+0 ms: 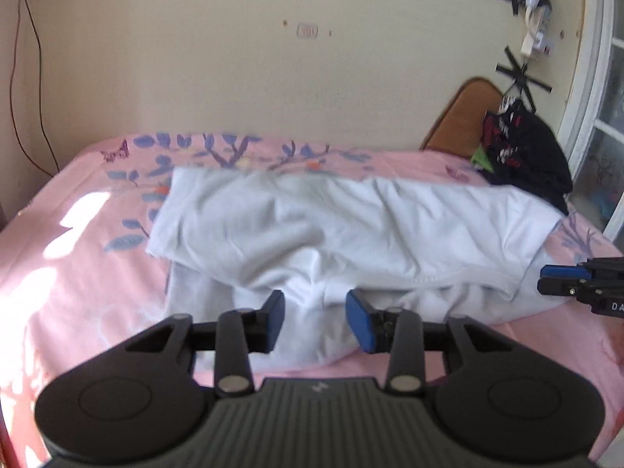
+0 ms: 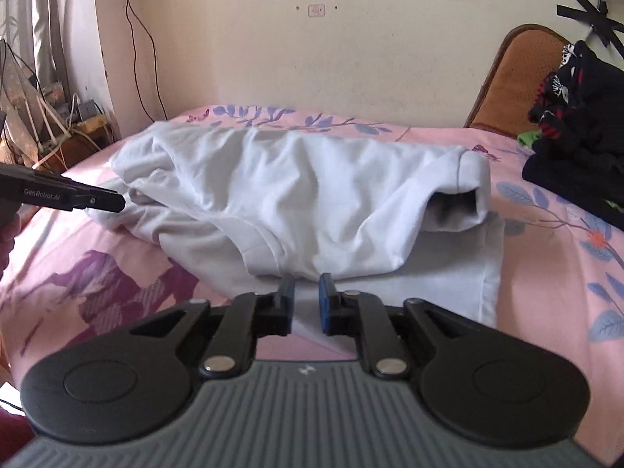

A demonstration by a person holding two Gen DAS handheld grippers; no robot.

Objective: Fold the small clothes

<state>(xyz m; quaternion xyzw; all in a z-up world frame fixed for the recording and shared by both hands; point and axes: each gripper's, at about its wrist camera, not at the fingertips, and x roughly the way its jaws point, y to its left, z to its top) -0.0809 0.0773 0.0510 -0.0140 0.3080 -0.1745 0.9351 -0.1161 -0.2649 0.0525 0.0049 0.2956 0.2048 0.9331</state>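
Note:
A white garment lies crumpled and partly folded over itself across the pink floral bedsheet. My left gripper hovers at the garment's near edge. Its blue pads stand apart, with nothing pinched between them. In the right wrist view the same garment shows a sleeve opening toward the right. My right gripper sits just before its near hem, with a narrow gap between the pads and no cloth in it. Each gripper also shows in the other's view: the right gripper beside the garment's right end, the left gripper at its left end.
A pile of dark clothes lies at the bed's far right corner, in front of a brown chair back. The cream wall runs behind the bed, with cords hanging at the left. Cluttered shelves stand left of the bed.

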